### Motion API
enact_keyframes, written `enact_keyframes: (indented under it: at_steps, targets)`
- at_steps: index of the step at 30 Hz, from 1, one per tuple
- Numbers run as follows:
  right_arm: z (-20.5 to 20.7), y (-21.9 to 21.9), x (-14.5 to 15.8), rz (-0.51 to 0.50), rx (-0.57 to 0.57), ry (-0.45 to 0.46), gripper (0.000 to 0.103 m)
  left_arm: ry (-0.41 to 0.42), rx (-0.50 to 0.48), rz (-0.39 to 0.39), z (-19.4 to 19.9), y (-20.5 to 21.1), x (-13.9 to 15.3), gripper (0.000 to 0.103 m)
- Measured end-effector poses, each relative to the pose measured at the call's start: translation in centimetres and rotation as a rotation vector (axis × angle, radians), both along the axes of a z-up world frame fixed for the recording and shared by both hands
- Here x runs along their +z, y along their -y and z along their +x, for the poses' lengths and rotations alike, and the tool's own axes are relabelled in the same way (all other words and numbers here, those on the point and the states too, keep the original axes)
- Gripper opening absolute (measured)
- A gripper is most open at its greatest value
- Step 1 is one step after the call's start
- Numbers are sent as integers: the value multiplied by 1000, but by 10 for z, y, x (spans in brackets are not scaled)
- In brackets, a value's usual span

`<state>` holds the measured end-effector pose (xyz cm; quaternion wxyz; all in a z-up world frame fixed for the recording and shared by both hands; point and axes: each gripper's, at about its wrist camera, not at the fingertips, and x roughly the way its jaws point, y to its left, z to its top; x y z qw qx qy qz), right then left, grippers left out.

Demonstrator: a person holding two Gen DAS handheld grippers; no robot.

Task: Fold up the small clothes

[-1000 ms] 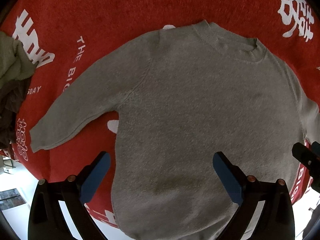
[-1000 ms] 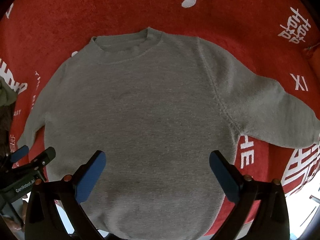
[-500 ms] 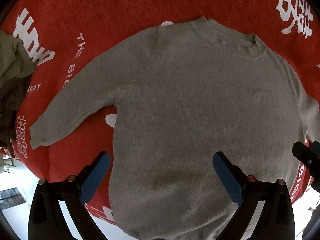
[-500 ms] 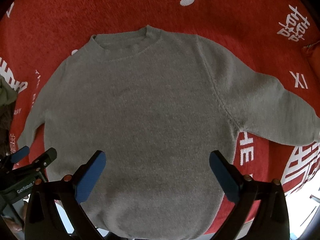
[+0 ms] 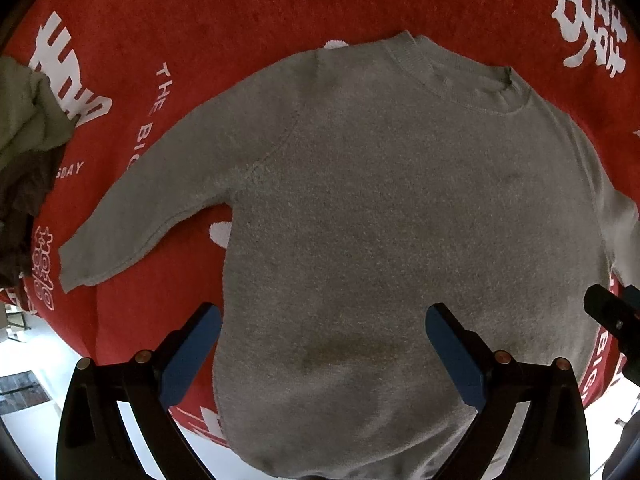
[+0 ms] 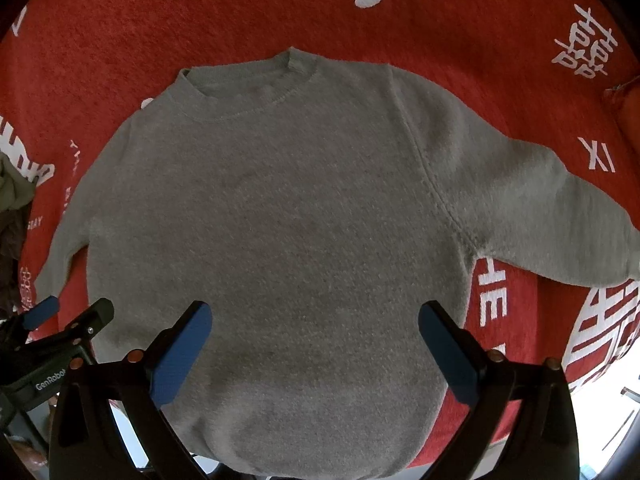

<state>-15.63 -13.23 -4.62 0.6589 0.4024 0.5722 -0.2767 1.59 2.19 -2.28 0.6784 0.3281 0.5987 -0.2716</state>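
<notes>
On red cloth point(image 5: 248, 12): grey sweater point(image 5: 400, 216) flat, sleeves spread; both tools point(image 5: 322, 344) point(image 6: 314, 340) apart.

The sweater point(image 5: 400, 220) is plain grey all over, with a faint brownish smudge low on its front. It lies on a bright red cloth point(image 5: 240, 12) that has big white signs and white letters on it. The left gripper point(image 5: 322, 344) and the right gripper point(image 6: 314, 344) have black frames and blue fingers point(image 5: 192, 356). At the left edge sits a pile of clothes point(image 5: 28, 128), pale green on top and dark brown below.
</notes>
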Motion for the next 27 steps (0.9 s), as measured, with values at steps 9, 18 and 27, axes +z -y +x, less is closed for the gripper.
enact_keyframes:
  at_steps: [9, 18, 27]
  targets:
    - [-2, 0, -2, 4, -5, -9, 103, 1, -12, -2, -1, 0, 0, 103]
    - [-2, 1, -5, 7, -2, -9, 103, 1, -16, 7, -1, 3, -2, 103]
    - [-2, 1, -9, 11, 0, -13, 103, 5, -14, 7, 1, 4, -4, 103]
